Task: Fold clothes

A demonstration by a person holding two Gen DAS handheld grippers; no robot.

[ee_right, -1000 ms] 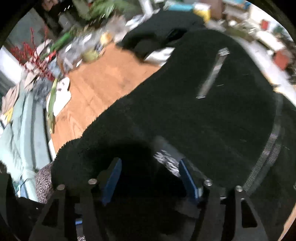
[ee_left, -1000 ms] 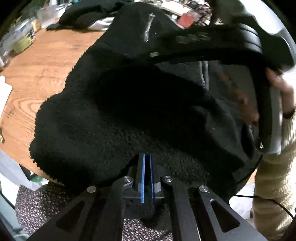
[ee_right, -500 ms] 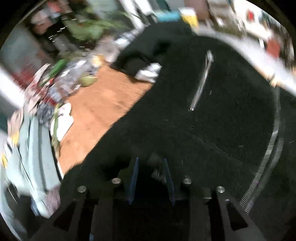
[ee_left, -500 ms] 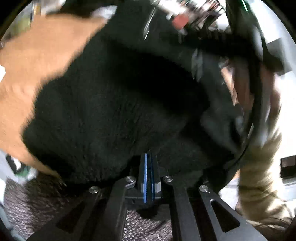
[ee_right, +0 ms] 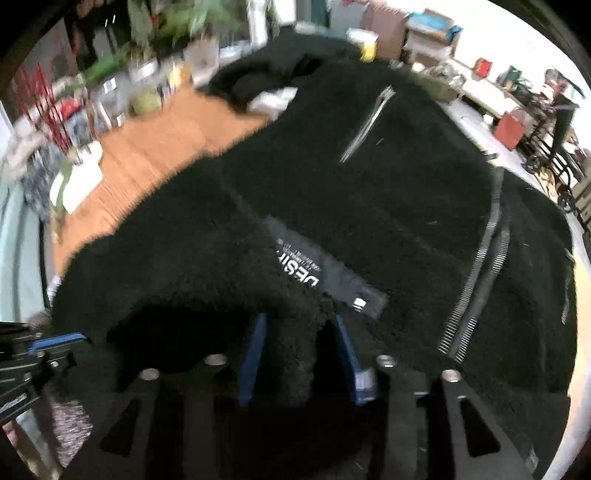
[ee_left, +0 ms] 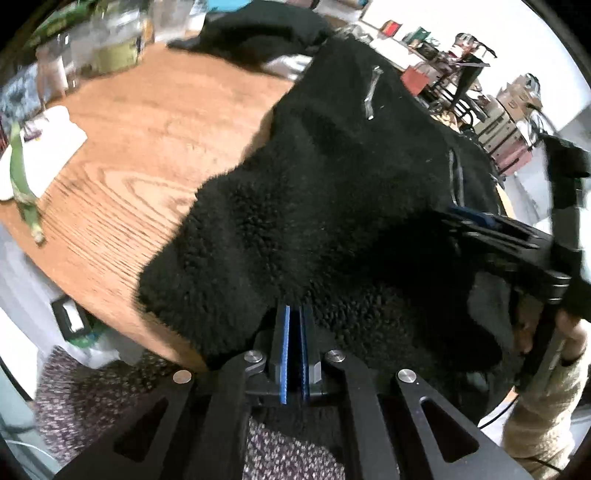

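Note:
A black fleece jacket (ee_left: 332, 192) with silver zippers lies across the round wooden table (ee_left: 140, 147). It fills the right wrist view (ee_right: 369, 192), its neck label (ee_right: 314, 277) facing up. My left gripper (ee_left: 293, 317) is shut on the jacket's near edge at the table rim. My right gripper (ee_right: 299, 332) has its blue pads apart with a thick fold of fleece between them. The right gripper also shows at the right of the left wrist view (ee_left: 480, 225), low over the jacket.
More black clothing (ee_left: 258, 33) lies at the table's far side. Jars and containers (ee_left: 110, 51) stand at the far left, with a white paper (ee_left: 48, 147) and a green stem on the left. A patterned rug (ee_left: 92, 398) lies below the table edge.
The right gripper's pads narrowed, then widened around a fold of fleece, and the neck label came into view. The left gripper stayed shut on the edge while its view swung left.

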